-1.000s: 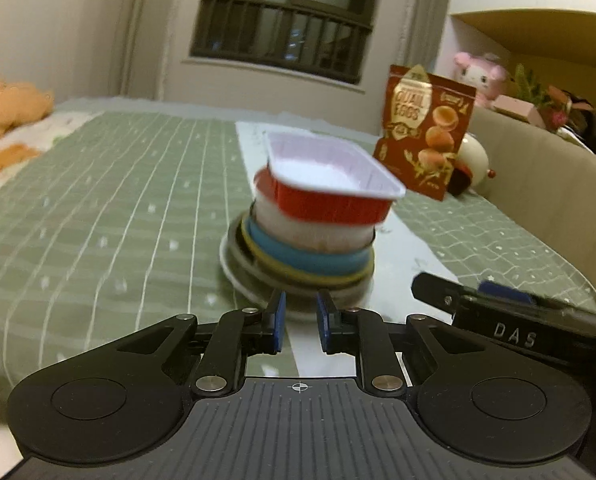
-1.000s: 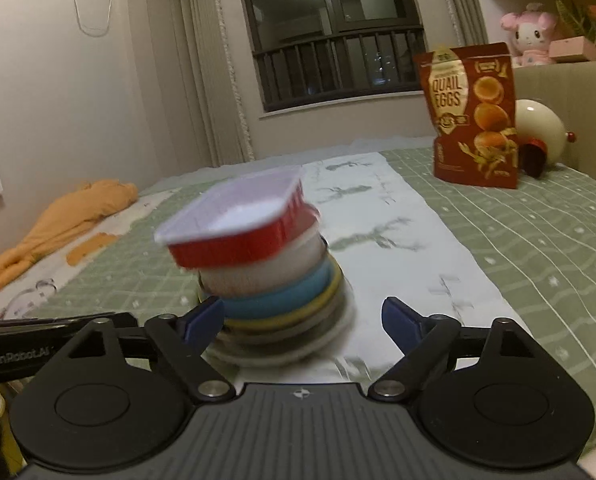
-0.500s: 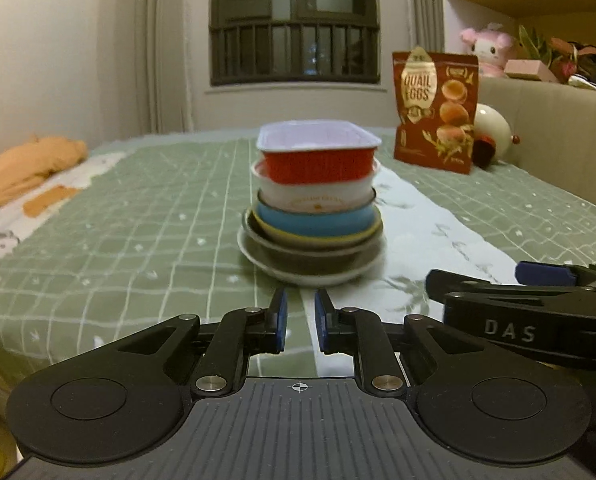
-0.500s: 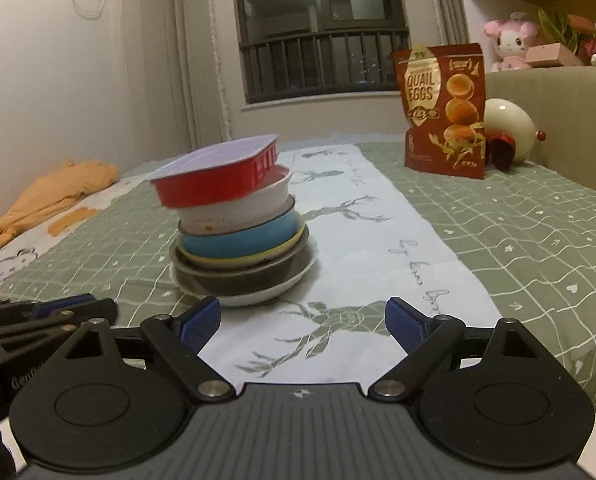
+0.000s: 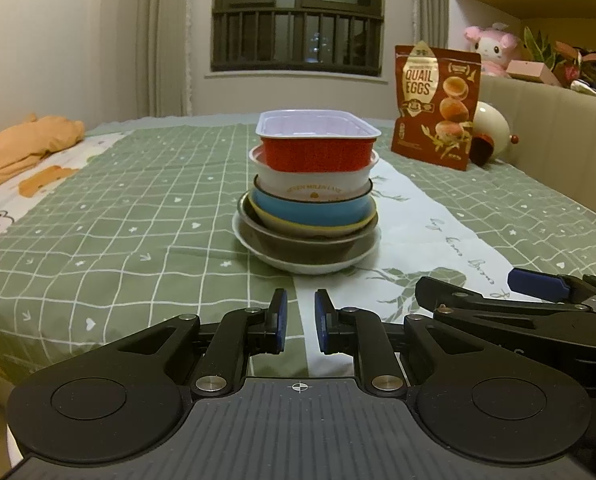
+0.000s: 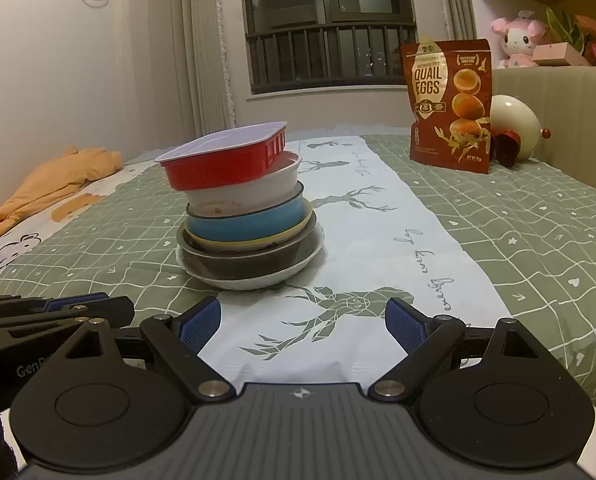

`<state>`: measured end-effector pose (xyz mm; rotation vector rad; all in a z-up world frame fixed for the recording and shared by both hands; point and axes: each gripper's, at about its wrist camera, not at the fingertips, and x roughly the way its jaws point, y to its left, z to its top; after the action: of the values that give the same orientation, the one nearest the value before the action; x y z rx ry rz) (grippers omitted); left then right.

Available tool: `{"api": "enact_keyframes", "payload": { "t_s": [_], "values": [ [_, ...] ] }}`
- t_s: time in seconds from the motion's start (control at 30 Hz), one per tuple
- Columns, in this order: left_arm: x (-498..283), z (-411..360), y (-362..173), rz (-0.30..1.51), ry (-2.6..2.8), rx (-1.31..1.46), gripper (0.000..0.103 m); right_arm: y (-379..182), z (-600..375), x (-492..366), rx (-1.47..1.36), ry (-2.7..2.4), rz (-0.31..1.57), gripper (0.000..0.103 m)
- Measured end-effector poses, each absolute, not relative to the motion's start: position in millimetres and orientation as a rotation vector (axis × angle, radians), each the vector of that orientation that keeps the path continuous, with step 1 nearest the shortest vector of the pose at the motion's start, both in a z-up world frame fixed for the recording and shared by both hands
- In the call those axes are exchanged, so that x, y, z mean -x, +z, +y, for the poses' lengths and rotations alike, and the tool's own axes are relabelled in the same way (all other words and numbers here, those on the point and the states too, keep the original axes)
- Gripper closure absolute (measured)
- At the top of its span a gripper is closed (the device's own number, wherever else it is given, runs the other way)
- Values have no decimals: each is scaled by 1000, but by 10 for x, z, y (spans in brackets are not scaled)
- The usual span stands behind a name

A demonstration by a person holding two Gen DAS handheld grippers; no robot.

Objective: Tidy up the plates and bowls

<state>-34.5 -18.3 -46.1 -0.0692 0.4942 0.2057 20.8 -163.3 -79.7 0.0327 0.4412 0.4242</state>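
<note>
bedspread (image 5: pixel 138 216) hides the white plate's (image 5: pixel 305 266) underside

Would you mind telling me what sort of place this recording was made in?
Most likely a bedroom at home: the stack of bowls stands on a bed with a green checked bedspread, a padded headboard runs along one side with a pink plush toy behind it, and curtains frame a dark window.

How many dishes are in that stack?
6 visible: red tray on top, then white bowl, blue bowl, yellow dish, dark bowl, white plate at bottom. More may hide inside.
</note>
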Motion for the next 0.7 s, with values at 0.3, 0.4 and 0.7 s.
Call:
{"api": "enact_keyframes", "payload": {
  "t_s": [0.3, 0.4, 0.7],
  "values": [
    [367, -186, -447, 477, 193, 75, 85, -762, -1660, -205, -39, 422, 435, 13],
    [375, -189, -444, 474, 188, 76, 85, -757, -1657, -198, -38, 424, 434, 13],
    [382, -177, -441, 474, 180, 79, 85, -765, -1655, -204, -41, 420, 437, 13]
  ]
}}
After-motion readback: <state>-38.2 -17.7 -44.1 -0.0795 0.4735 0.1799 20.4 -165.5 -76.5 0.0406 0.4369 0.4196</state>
